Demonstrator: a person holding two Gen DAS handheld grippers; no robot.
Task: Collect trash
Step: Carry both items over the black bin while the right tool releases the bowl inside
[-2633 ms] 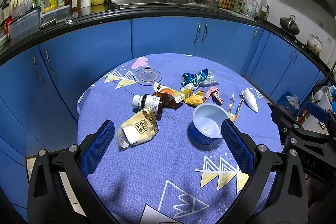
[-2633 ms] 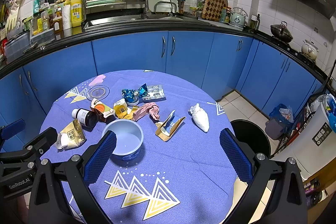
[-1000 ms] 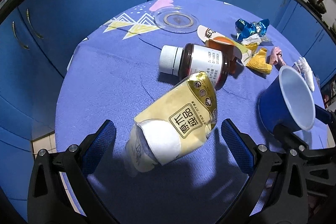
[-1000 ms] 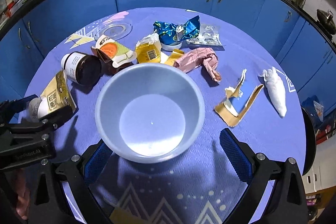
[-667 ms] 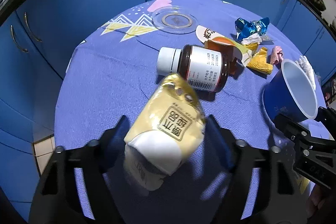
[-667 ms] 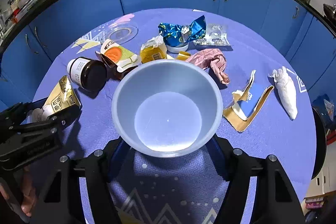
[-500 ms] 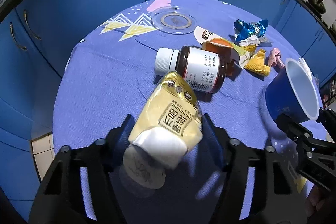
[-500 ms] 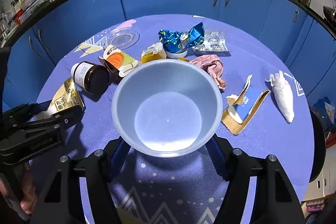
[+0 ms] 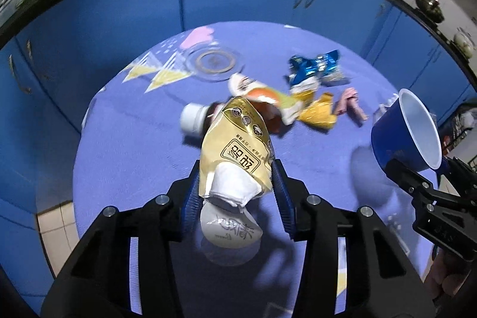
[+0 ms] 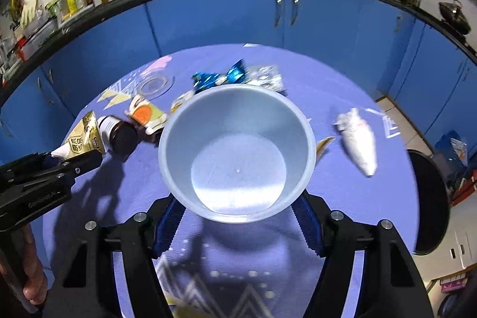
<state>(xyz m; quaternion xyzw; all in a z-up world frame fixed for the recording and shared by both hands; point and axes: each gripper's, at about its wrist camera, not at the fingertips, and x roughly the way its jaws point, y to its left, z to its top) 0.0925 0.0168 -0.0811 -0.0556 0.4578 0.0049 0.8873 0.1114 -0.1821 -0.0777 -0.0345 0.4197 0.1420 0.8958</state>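
My left gripper [image 9: 235, 178] is shut on a crumpled gold snack packet [image 9: 235, 148] and holds it above the round purple table [image 9: 125, 145]. The packet also shows in the right wrist view [image 10: 83, 139]. My right gripper [image 10: 235, 198] is shut on a blue plastic bowl [image 10: 238, 151], empty, lifted off the table; it shows at the right of the left wrist view [image 9: 408, 133]. On the table lie a brown bottle [image 10: 119, 136], an orange-white carton [image 10: 147, 115], a blue foil wrapper [image 10: 217, 78], a yellow wrapper [image 9: 319, 115], a pink wrapper [image 9: 350, 103] and a white crumpled tissue [image 10: 357, 145].
A clear glass saucer [image 9: 213, 61] sits at the table's far side. Blue kitchen cabinets [image 10: 226, 17] curve behind the table. A black bin [image 10: 429, 198] stands on the floor to the right of the table.
Both grippers closed: the left one on the gold packet, the right one on the blue bowl. Both have since lifted their loads off the table.
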